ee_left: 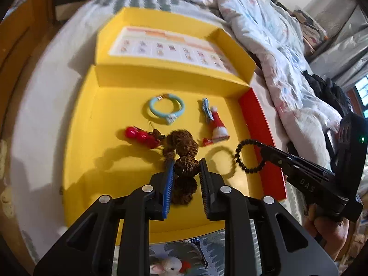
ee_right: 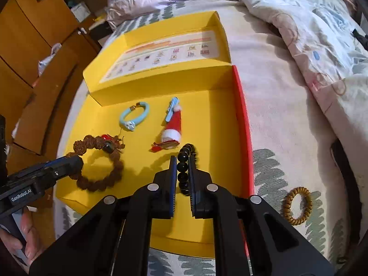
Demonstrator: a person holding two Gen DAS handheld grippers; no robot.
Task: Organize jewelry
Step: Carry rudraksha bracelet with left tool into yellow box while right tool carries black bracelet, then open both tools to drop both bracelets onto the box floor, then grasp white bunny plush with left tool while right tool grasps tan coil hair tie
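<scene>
Clenched in the left gripper point(ee_left: 186, 168), a brown bead bracelet point(ee_left: 184, 158) hangs low over the yellow box point(ee_left: 92, 138), its far end about at the floor. The right gripper point(ee_right: 182, 168) is clamped on a black bead bracelet point(ee_right: 184, 172), held above the box's right side near the red edge point(ee_right: 243, 126).

Already lying in the box are a blue bangle point(ee_right: 134, 117), a blue clip point(ee_right: 171, 109), a Santa-hat clip point(ee_right: 172, 131) and a red piece point(ee_left: 140, 135). So the job looks well along: both bracelets seem about to be set down. An amber coil band point(ee_right: 297, 205) lies outside on the bed point(ee_right: 276, 92), and a small bunny trinket point(ee_left: 168, 268) sits below the box's near edge; both are likely left to do.

Motion blur softens the brown beads. Gripper bodies hide the near box floor, and the red piece is partly covered in the right view.
</scene>
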